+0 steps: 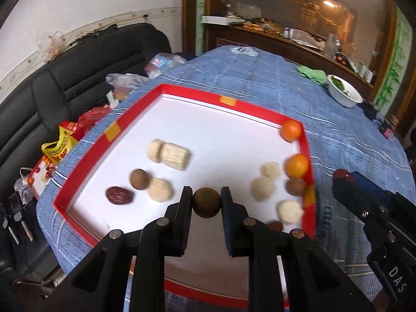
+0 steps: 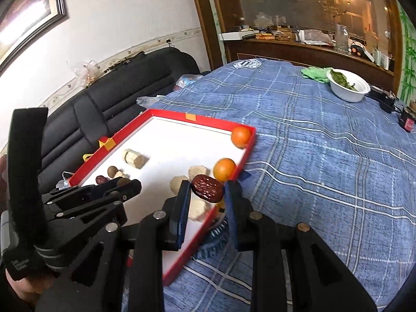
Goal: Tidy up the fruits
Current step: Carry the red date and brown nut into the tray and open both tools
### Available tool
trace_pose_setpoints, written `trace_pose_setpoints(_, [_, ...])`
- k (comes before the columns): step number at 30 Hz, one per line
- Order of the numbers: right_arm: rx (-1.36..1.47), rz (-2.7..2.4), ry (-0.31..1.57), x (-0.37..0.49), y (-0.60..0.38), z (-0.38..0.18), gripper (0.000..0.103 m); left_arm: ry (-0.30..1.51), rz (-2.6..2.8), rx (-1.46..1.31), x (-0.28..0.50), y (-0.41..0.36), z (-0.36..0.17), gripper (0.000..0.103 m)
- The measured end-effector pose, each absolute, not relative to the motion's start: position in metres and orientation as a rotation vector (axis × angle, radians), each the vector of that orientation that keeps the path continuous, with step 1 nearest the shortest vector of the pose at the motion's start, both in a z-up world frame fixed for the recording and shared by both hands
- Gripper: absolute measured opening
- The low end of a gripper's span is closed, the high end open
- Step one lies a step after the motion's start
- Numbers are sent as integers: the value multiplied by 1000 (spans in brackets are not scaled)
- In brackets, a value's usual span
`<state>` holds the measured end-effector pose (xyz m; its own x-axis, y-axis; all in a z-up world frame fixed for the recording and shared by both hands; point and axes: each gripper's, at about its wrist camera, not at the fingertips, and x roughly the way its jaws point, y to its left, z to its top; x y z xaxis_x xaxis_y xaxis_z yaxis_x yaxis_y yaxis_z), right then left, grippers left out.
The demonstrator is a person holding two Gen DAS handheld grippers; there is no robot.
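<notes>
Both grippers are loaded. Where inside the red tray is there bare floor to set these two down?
The far half of the red tray is bare, from the far rim down to the pale blocks. The middle strip is free too. It is crowded near the oranges along the right rim and around the loose date at left.

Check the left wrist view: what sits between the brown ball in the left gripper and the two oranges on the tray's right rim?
In the left wrist view, pale round pieces and a brown longan lie between the held brown ball and the oranges.
</notes>
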<state>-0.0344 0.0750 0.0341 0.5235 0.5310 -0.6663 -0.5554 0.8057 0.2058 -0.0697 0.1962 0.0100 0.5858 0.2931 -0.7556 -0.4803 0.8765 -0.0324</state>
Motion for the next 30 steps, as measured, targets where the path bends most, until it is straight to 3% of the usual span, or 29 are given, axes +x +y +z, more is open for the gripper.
trace_pose_setpoints(30, [-114, 710, 875, 25, 159, 9, 29, 853, 631, -252, -25, 260, 8, 20])
